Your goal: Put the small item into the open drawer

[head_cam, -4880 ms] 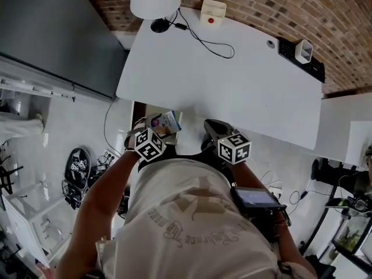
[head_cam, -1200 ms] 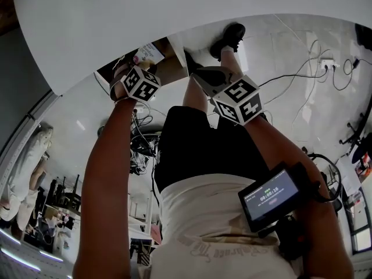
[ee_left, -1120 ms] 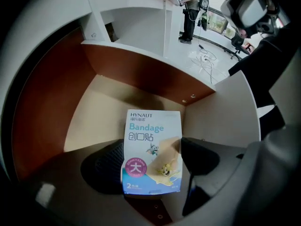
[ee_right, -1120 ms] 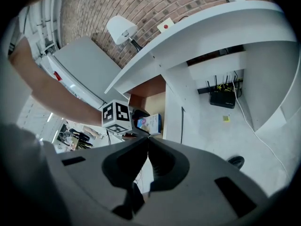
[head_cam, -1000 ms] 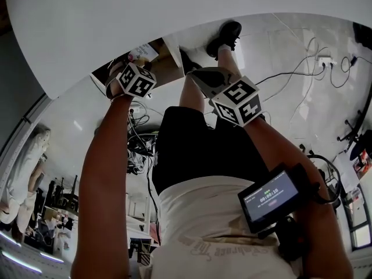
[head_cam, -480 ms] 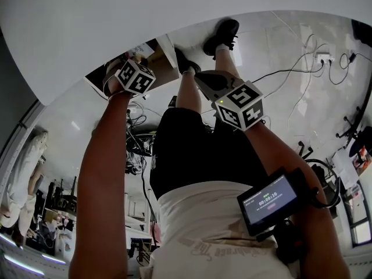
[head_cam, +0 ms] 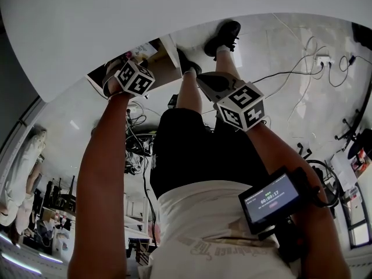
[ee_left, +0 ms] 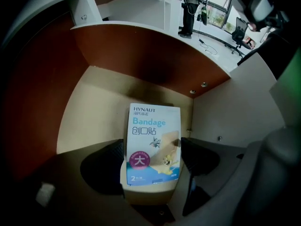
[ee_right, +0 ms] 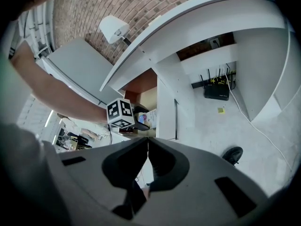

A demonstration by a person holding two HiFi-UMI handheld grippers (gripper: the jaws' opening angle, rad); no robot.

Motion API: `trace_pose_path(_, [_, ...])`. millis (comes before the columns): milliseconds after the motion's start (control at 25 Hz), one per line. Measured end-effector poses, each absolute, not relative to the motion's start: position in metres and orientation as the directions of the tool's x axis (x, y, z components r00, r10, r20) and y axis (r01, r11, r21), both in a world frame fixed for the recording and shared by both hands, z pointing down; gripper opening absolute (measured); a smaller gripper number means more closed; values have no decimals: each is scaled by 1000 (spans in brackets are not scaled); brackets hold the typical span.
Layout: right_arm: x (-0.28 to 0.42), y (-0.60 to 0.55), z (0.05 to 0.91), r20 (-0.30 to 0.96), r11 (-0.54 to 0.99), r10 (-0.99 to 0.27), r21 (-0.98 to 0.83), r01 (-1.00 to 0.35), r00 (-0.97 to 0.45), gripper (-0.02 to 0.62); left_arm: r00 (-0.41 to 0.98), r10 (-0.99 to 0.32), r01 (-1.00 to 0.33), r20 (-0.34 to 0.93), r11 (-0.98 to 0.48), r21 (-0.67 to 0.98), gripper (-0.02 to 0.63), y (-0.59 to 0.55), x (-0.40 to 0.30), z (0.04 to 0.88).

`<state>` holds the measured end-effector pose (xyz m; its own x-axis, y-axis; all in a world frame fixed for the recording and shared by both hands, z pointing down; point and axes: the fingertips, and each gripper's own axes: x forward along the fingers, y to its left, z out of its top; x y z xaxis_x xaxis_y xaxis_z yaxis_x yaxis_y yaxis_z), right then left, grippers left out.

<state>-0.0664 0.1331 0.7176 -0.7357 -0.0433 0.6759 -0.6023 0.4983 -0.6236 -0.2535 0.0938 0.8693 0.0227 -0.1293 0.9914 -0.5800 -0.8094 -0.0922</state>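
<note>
White worktop above open drawer — left hand-held gripper clamps bandage packet upright over drawer floor. Right hand-held gripper closed, empty. Risk: careless release — packet tips, catches drawer wall.

Bandage pack in left claw, inside drawer; right claw rightward, outside.
</note>
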Motion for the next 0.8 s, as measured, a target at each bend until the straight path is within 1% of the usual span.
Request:
trace_pose_path(520, [-75,120,709,685,538,-21,-606,-586,-728,6,5,-130,-620,991,-779,-99,382,108,-268,847])
trace_pose_path(560, [-76,118,708,684,542,-20,-606,-582,-730,6,4,-129,-624,992,-775,-98,373,108,-270,844])
trace_pose_path(640, [-79,115,706,681,552,-20,-603,-576,-732,6,0,-137,-631,991,-768,-106,332,108,-271,837])
trace_pose_path(720, [-79,114,703,681,561,-19,-599,-572,-732,6,3,-144,-644,990,-757,-108,312,110,-270,831])
trace_pose_path(800, [-80,113,699,681,567,-16,-596,-568,-732,6,12,-152,-664,988,-740,-106,274,113,-267,824])
